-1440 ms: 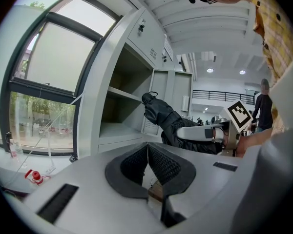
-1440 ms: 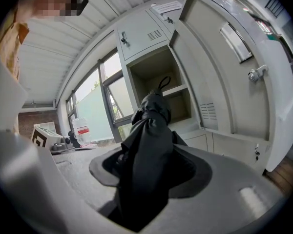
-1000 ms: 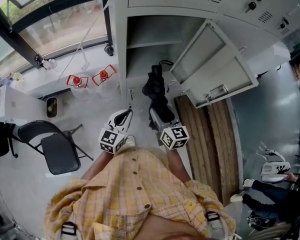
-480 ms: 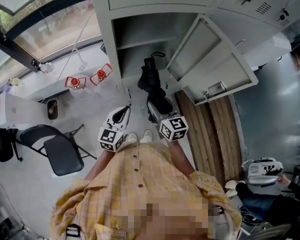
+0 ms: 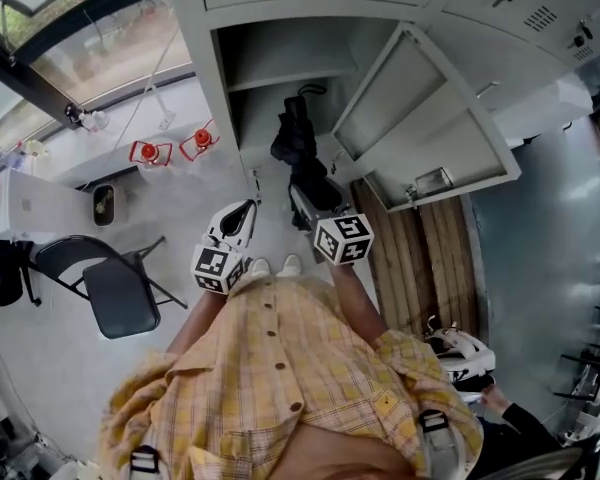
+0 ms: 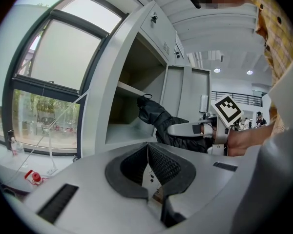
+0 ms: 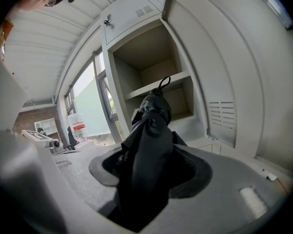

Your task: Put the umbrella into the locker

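At the far left a folding chair (image 5: 120, 303) stands by the window, with two red-capped water bottles (image 5: 172, 150) on the floor nearer the lockers; none of these bear on the job. Next comes the left gripper (image 5: 246, 208), its jaws closed together with nothing between them. It hangs just beside the other gripper and carries no load, probably kept clear so the opening stays free. To its right the right gripper (image 5: 305, 196) is clamped on the lower part of a folded black umbrella (image 5: 298, 148), gripping the bunched fabric so that the free end with its wrist loop leads the way. That leading end points into the open compartment of the grey locker (image 5: 218, 88), about at its mouth and just under the inner shelf (image 5: 290, 73); the umbrella is not set down yet. Further right the locker door (image 5: 430, 118) stands swung wide open, well clear of the umbrella's path, and wooden planks (image 5: 420, 268) lie on the floor beneath it
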A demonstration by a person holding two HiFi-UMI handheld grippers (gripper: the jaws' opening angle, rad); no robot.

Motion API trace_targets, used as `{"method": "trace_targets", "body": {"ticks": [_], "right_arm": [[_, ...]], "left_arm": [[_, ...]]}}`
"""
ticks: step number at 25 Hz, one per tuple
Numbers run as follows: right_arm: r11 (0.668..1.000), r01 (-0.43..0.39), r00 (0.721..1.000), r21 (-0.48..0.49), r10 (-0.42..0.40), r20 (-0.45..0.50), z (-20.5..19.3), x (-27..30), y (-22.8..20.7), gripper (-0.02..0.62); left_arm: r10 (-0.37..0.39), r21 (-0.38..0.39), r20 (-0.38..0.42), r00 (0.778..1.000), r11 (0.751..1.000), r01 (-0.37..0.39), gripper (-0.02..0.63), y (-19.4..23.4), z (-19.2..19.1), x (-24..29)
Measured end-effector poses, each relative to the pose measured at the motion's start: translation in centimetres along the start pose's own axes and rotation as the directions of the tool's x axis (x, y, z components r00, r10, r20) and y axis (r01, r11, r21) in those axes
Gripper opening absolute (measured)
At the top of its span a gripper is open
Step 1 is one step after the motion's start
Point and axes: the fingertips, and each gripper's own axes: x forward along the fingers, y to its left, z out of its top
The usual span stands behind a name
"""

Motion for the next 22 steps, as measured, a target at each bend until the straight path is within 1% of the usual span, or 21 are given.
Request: {"method": "trace_targets", "body": {"ticks": [6, 10, 18, 22], "right_arm": [[1.000, -0.012, 1.000, 0.003, 0.012, -0.022, 0.4, 1.3, -1.3, 0.229], [1.000, -0.009, 0.999, 0.008, 0.010, -0.041, 0.9, 2.5, -2.3, 0.229], [1.000, -0.007, 0.998, 0.023, 0.009, -0.068, 1.9, 5.6, -3.0, 0.229], [1.000, -0.013, 0.996, 0.022, 0.015, -0.089, 2.6, 6.7, -3.4, 0.229]], "left_arm": [[0.026, 0.007, 0.007, 1.000, 1.000, -0.026, 0.006, 0.1, 0.1, 0.8], [0.024, 0.016, 0.008, 1.000, 1.000, -0.024, 0.006, -0.3, -0.1, 1.3], [0.057, 0.050, -0.021, 0.998, 0.997, -0.056, 0.006, 0.0, 0.1, 1.1], [0.055, 0.053, -0.028, 0.998, 0.997, -0.053, 0.006, 0.0, -0.3, 1.0]]}}
